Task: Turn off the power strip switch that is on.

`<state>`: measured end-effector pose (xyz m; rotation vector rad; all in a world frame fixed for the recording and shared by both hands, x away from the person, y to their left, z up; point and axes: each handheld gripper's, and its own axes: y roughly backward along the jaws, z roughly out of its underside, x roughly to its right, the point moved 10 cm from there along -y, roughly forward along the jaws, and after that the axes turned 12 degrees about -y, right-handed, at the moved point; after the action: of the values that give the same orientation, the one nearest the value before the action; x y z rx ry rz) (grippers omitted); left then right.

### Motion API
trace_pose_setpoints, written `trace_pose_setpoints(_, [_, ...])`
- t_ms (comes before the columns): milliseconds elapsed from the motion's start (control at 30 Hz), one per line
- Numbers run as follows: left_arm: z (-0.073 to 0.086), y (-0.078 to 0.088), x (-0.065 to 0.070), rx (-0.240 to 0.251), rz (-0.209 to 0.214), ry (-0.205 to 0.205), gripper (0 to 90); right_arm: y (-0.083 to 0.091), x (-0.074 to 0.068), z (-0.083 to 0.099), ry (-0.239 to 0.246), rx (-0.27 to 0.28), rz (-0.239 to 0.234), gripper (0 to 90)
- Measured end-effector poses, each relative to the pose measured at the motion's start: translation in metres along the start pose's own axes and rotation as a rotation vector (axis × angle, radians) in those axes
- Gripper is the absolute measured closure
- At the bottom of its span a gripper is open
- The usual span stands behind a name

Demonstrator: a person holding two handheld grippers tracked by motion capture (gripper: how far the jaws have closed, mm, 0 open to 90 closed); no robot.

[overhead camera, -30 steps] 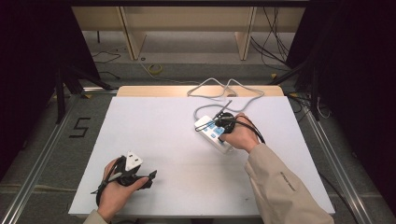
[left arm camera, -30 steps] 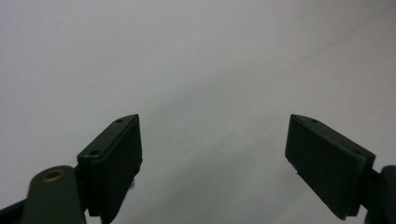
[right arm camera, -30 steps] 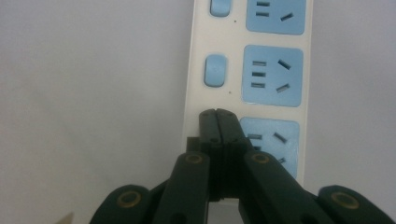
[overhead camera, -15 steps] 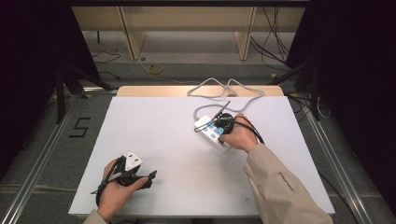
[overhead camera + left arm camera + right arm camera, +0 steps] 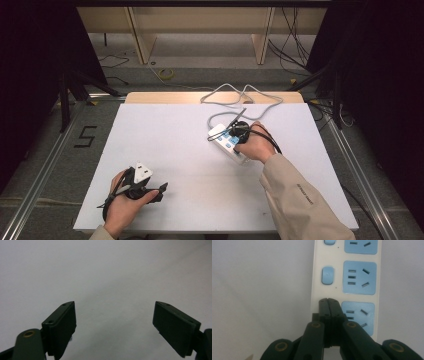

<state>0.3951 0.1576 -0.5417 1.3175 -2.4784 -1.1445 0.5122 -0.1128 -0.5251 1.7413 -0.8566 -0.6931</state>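
On the near left of the white table (image 5: 165, 150), the left gripper (image 5: 159, 191) rests in the person's hand with its jaws spread wide and nothing between them; the left gripper view looks past them onto bare tabletop.

Right of the middle lies the power strip (image 5: 227, 144), a white bar with pale blue sockets and a small blue rocker switch (image 5: 327, 275) beside each socket. It looks like a rigid plastic block, fairly light, smooth and likely to slide on the table if pushed sideways, so pressing straight down seems safer than shoving. To lift or steady it, the long side edges would probably give the best hold; the socket faces and switches offer little to grip. Its grey cord (image 5: 240, 97) loops away toward the far edge and would likely drag on any move.

The strip's long axis runs diagonally in the high view, from far left to near right, faces up.

The right gripper (image 5: 328, 301) has its jaws pressed fully together, tips at the strip's switch-side edge beside the nearest socket, apparently over a switch.
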Motion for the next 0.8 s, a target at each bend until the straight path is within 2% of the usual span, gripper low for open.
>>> trace_pose_setpoints(467, [0.0006, 0.0004, -0.0007, 0.0, -0.002, 0.001, 18.7, -0.0011, -0.001, -0.0001, 0.008, -0.019, 0.02, 90.0])
trace_pose_setpoints(800, [0.0008, 0.0004, -0.0004, -0.004, 0.0, -0.003, 18.7, -0.0013, -0.0009, -0.0003, 0.006, -0.016, 0.017, 90.0])
